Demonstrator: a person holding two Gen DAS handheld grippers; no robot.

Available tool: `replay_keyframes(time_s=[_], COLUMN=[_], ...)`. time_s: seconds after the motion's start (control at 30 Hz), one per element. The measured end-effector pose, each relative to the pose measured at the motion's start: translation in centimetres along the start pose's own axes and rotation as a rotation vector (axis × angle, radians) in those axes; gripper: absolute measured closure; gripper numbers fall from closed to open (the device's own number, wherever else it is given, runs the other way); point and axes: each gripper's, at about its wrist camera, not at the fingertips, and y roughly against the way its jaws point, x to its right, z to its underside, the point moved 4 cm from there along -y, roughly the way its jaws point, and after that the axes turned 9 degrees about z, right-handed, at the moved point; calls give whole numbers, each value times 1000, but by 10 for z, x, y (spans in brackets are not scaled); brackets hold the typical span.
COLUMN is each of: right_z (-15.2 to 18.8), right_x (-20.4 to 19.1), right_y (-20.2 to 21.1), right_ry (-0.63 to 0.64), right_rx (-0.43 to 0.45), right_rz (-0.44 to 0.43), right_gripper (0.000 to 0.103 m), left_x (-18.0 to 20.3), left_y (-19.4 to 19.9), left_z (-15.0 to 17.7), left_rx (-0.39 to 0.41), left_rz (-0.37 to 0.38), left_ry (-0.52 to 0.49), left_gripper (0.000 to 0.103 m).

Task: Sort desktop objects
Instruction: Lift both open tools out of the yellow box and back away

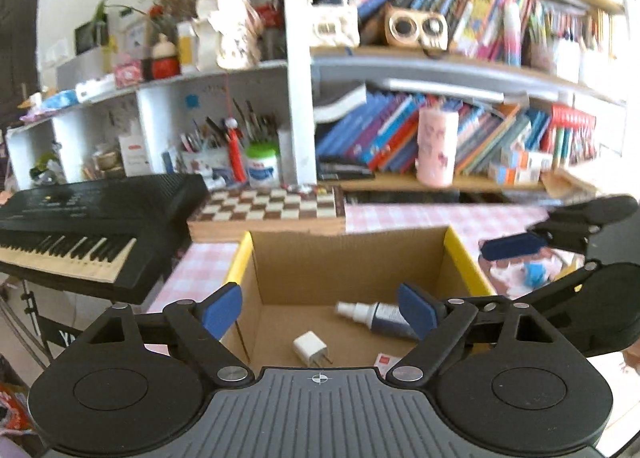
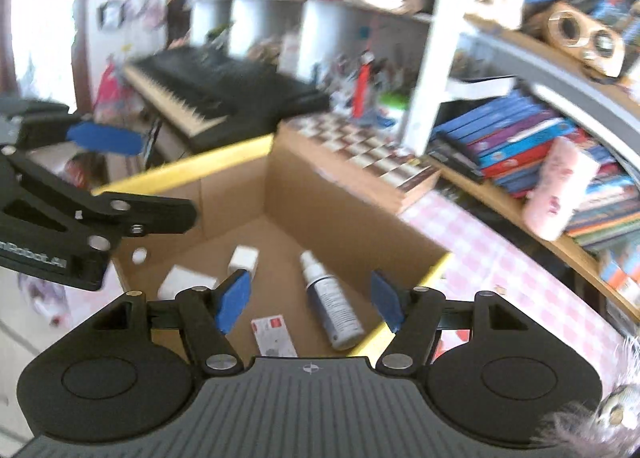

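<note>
An open cardboard box [image 1: 348, 258] with yellow-edged flaps stands on the pink checked cloth. On its floor lie a spray bottle [image 1: 376, 318], a white charger plug [image 1: 310, 350] and a small white card with a red mark [image 1: 386, 362]. My left gripper [image 1: 319, 310] hovers over the box's near side, open, with nothing between its fingers. In the right wrist view my right gripper [image 2: 310, 300] is also open and empty above the spray bottle [image 2: 332, 306], the card [image 2: 274, 336], the plug [image 2: 243, 260] and a white box [image 2: 186, 284]. The two grippers are side by side.
A black keyboard [image 1: 80, 234] stands left of the box and a chessboard [image 1: 268, 209] lies behind it. Bookshelves with a pink cup [image 1: 438, 145] fill the back. Small pink and blue items [image 1: 528, 270] lie right of the box, and something furry [image 2: 600, 418] is at the right wrist view's corner.
</note>
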Motion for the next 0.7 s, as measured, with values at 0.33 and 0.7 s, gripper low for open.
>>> replay_keyframes(time_s=[0.33,0.7], right_z=[16,71], right_x=[21,-2], right_y=[51,100], right_ry=[-275,-421], right_rx=[72,76], right_rz=[133,368], right_gripper=[37,20], left_x=[13,21], left_y=[40,75], left_z=[2,43], left_rx=[85,83], left_rz=[-18,-50], left_ry=[8,50], left_gripper=[14,12])
